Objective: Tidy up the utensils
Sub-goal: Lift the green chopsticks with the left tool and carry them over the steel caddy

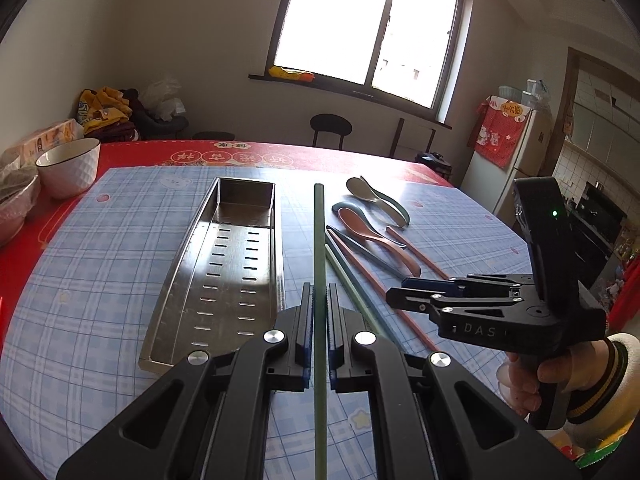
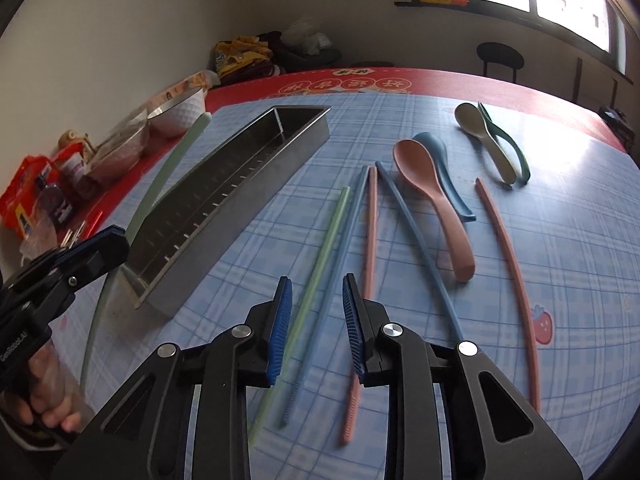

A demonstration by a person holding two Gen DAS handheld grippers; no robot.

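The left tongs (image 1: 320,312) are clamped on a green chopstick (image 1: 319,240), gripped partway along so it sticks out straight ahead and hangs above the tabletop (image 1: 100,280), just to the right of the long metal tray (image 1: 224,280). Held lengthwise like that, it looks lined up with the tray's long side, ready to be laid in flat; the tray looks empty so far.

The right tongs (image 2: 316,320) stand apart, holding nothing, hovering low over a second green chopstick (image 2: 320,256) and a blue chopstick (image 2: 344,240) lying side by side. My guess is that one of these goes next. Further right lie two pink chopsticks, another blue one, a pink spoon (image 2: 432,200) resting partly over a blue spoon (image 2: 444,168), and a beige spoon (image 2: 480,132) nested against a dark green one.

On the body of the right tongs, seen from the left camera, I read "DAS"; on the left one, something like "GenRobot.AI". The red cloth carries Chinese characters too small for me to make out.
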